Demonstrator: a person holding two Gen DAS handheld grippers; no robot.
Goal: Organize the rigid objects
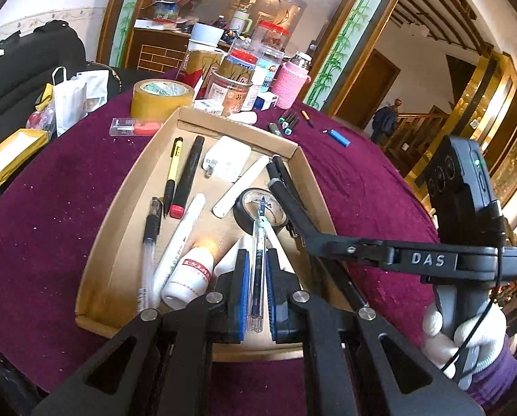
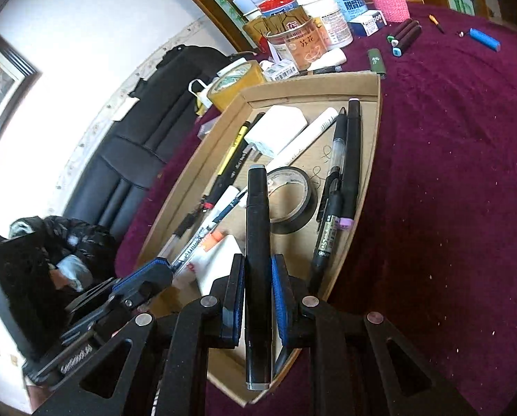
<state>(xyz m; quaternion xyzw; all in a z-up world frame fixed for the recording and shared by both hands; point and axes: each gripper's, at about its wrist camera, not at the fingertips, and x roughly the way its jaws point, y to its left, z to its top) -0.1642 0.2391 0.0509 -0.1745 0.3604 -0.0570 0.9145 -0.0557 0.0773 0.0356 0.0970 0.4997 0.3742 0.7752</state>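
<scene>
Over the cardboard tray (image 1: 119, 228) on the maroon cloth (image 1: 50, 187), the left wrist view shows the left gripper (image 1: 256, 287) with its blue pads (image 1: 241, 291) clamped on a clear pen (image 1: 259, 260), whose tip points over a roll of black tape (image 1: 260, 209) in the tray. Only this view shows the gloved hand (image 1: 463, 332) on the right gripper's handle, and that gripper's arm reaching across the tray's right side; its fingertips are hidden there. Laid out in the tray are a yellow pen (image 1: 173, 170), a red-capped marker (image 1: 187, 176), a white charger (image 1: 227, 159), a white stick (image 1: 241, 187), a gel pen (image 1: 151, 242) and a white bottle (image 1: 190, 274). A brown tape roll (image 1: 162, 98) stands beyond the far rim, and a gold box (image 1: 12, 156) lies at the far left. In the right wrist view, the right gripper (image 2: 256, 294) is seen closed on a black marker (image 2: 257, 260), held lengthwise between the pads over the near end of the tray (image 2: 372, 152). Only here are seen two pens (image 2: 338, 187) lying side by side against the right wall, and the left gripper (image 2: 144, 277) from the side, its pen (image 2: 196, 239) sticking out. A blue lighter (image 2: 484, 40), a green lighter (image 2: 376, 60) and a bundle of markers (image 2: 405, 38) lie on the cloth (image 2: 449, 173) beyond the tray, well apart from it.
</scene>
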